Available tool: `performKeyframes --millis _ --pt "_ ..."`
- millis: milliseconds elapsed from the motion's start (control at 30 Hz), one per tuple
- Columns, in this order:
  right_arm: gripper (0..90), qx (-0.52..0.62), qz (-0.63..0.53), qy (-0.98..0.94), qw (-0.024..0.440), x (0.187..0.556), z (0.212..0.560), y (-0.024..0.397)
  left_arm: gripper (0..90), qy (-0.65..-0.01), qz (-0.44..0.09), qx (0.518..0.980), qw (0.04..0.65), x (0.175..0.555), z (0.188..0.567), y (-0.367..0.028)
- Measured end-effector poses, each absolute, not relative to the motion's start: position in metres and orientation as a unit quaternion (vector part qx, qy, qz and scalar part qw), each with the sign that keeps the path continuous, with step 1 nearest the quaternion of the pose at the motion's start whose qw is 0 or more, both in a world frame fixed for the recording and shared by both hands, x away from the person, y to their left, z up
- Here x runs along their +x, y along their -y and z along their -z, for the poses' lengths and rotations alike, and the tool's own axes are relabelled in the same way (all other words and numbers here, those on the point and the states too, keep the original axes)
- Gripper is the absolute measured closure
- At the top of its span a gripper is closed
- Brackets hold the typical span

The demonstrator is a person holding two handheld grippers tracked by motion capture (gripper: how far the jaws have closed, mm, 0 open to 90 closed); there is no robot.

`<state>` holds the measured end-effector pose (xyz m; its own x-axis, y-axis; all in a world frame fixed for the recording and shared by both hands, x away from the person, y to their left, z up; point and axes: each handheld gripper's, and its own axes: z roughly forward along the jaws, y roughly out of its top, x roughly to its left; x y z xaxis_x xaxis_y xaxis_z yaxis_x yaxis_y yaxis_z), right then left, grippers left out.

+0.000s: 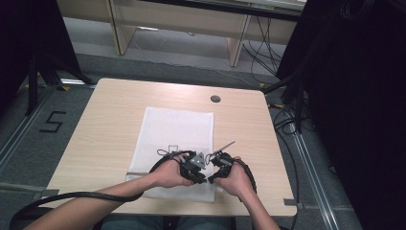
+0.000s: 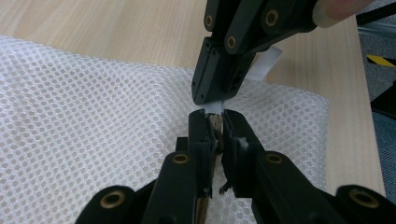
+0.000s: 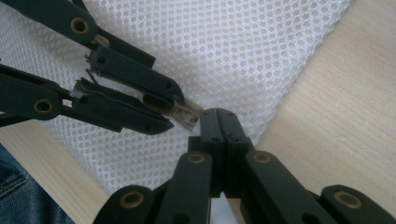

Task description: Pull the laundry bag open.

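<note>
1. Two hand-held grippers meet tip to tip over the near part of a white mesh cloth point(image 1: 174, 139) spread on the wooden table point(image 1: 110, 120).
2. Left gripper point(image 2: 215, 115): its jaws are nearly closed, clamped on a small brownish, metallic-looking piece point(image 2: 215, 122) whose end pokes out just past the tips. In the right gripper view that piece point(image 3: 187, 114) juts from between the jaws toward the other gripper.
3. Right gripper point(image 3: 218, 113): its jaws are pressed fully together, pinching a thin white strip point(image 2: 268, 63); the strip runs through the tips and its far end sticks up behind them in the left gripper view.
4. The strip's near end point(image 2: 214, 107) touches the brownish piece, right where the tips meet.
5. Both hands sit close together at the near middle of the table, left hand point(image 1: 167, 173) just left of right hand point(image 1: 235, 178).
</note>
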<state>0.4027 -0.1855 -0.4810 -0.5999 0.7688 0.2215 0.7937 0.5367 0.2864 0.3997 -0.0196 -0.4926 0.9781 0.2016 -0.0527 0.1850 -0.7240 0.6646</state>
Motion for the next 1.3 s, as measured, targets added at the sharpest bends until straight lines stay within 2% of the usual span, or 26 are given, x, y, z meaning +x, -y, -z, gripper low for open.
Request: performKeyframes --millis 833,1300 --pt "90.0 -0.429 0.179 0.885 0.022 0.4036 0.4824 0.1862 81.9 -0.096 -0.017 0.930 0.355 0.3994 0.4913 0.0214" --pt "90.0 -0.450 0.168 0.876 0.032 0.4021 0.4793 0.1824 82.0 -0.092 -0.017 0.935 0.342 0.4005 0.4866 0.0209"
